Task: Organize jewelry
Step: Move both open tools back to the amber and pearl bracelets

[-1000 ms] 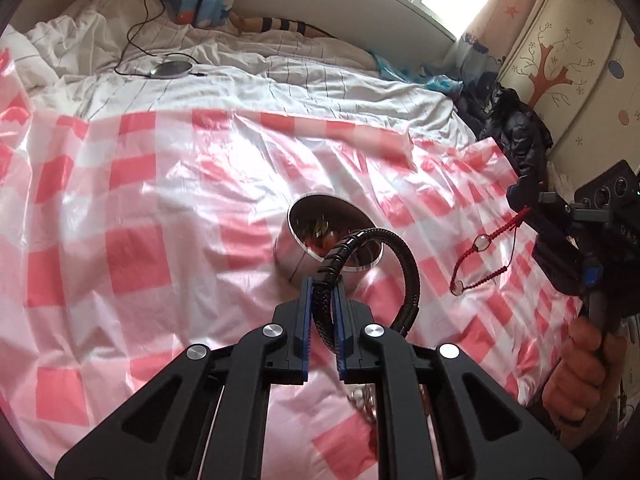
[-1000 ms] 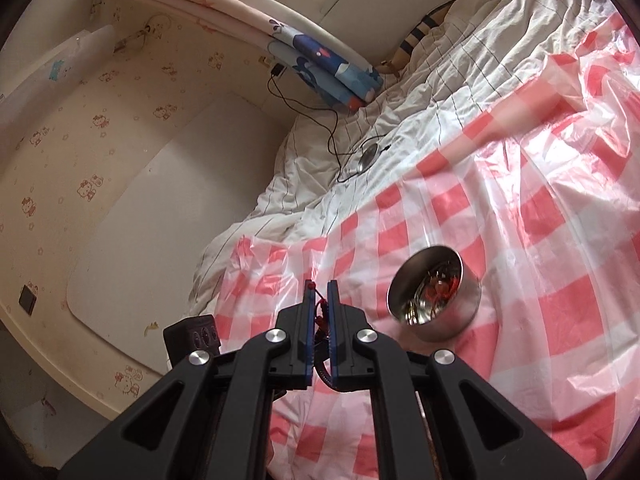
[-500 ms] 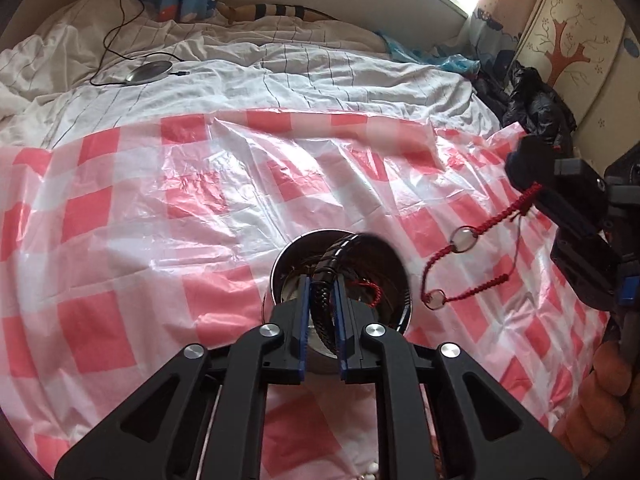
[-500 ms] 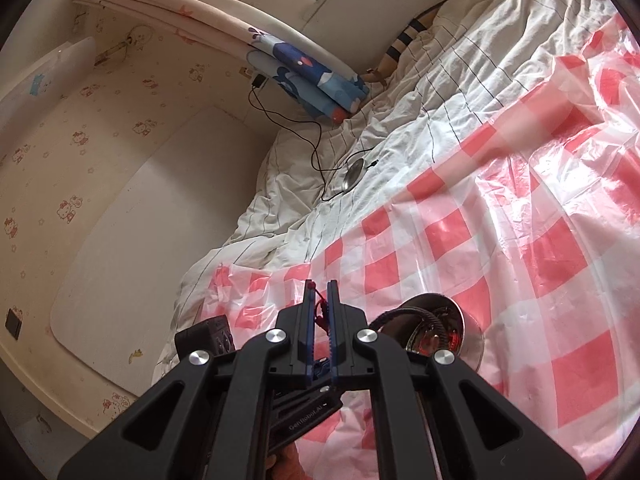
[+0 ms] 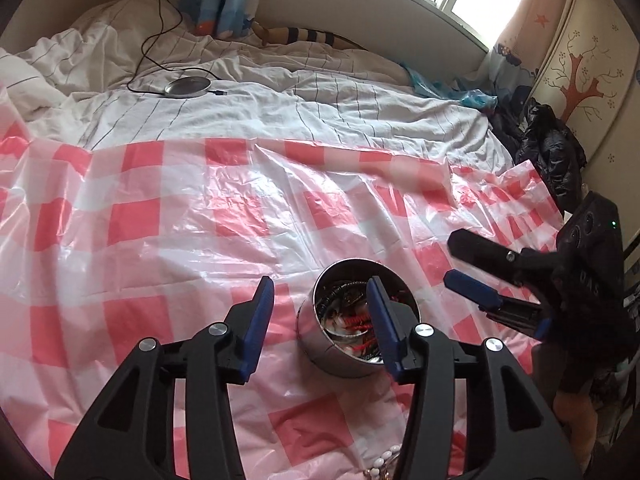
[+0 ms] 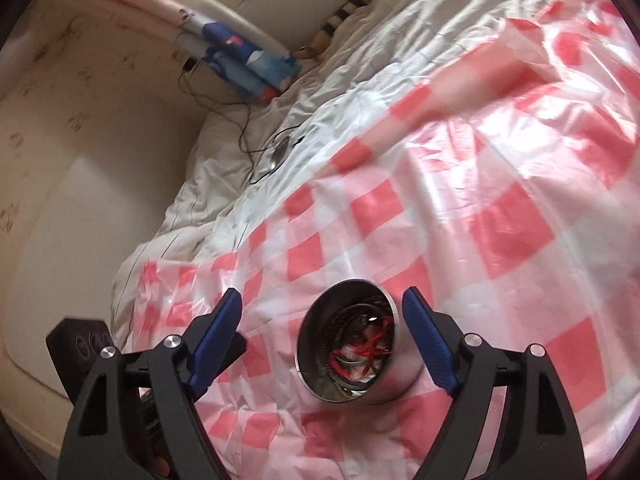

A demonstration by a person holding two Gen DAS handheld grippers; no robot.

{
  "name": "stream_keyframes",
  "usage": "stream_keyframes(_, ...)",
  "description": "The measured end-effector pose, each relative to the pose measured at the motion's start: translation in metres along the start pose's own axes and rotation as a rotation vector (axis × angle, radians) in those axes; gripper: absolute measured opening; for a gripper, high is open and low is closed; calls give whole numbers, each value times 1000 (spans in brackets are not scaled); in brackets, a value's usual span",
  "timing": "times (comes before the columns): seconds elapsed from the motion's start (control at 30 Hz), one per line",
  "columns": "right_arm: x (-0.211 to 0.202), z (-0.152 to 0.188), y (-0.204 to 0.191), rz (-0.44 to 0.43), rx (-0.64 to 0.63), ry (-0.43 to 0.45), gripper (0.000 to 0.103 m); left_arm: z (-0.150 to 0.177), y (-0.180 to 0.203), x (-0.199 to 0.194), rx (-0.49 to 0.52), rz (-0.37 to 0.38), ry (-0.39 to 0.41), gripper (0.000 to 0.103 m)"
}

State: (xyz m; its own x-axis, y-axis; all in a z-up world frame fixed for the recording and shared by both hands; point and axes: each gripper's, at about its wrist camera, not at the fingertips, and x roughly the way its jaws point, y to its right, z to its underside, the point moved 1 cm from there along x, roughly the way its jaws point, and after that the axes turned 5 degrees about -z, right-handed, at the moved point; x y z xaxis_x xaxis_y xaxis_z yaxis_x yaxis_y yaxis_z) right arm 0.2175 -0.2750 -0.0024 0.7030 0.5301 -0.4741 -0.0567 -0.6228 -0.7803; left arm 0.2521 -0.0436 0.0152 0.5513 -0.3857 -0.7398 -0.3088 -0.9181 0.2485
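Observation:
A steel bowl (image 5: 320, 354) stands on the red-and-white checked plastic sheet (image 5: 160, 240). It holds a black coiled cord and a red string bracelet (image 5: 356, 322) among other jewelry. My left gripper (image 5: 320, 320) is open and empty just above the bowl's near left side. In the right wrist view the bowl (image 6: 386, 390) lies between the fingers of my open, empty right gripper (image 6: 324, 340), with the red bracelet (image 6: 372, 346) inside. The right gripper also shows in the left wrist view (image 5: 472, 268), to the right of the bowl.
A white bead bracelet (image 5: 382, 464) lies on the sheet near the bottom edge. A white striped duvet (image 5: 320, 112) with a round grey charger and cable (image 5: 188, 87) lies beyond the sheet. A black jacket (image 5: 552, 152) hangs at the right.
Both grippers opened. The black coiled cord left my left gripper and the red bracelet left my right one; both now lie in the bowl. Both grippers came closer over the bowl.

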Motion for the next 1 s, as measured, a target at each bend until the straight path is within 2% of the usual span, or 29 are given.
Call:
stream_keyframes(0.17,-26,-4,5,-22,25,63,80,12,12,-8,59,-4,1,50)
stream_keyframes(0.57,-66,14,-3,-4,-11,56,80,50,52,-33,235,-72,19,54)
stream_keyframes(0.73,-80,26,-9,8,-32,54,84,64,60,-45,277,-93,32,55)
stream_keyframes(1.0,-95,38,-10,40,-70,43,85,79,74,-56,391,-164,67,57)
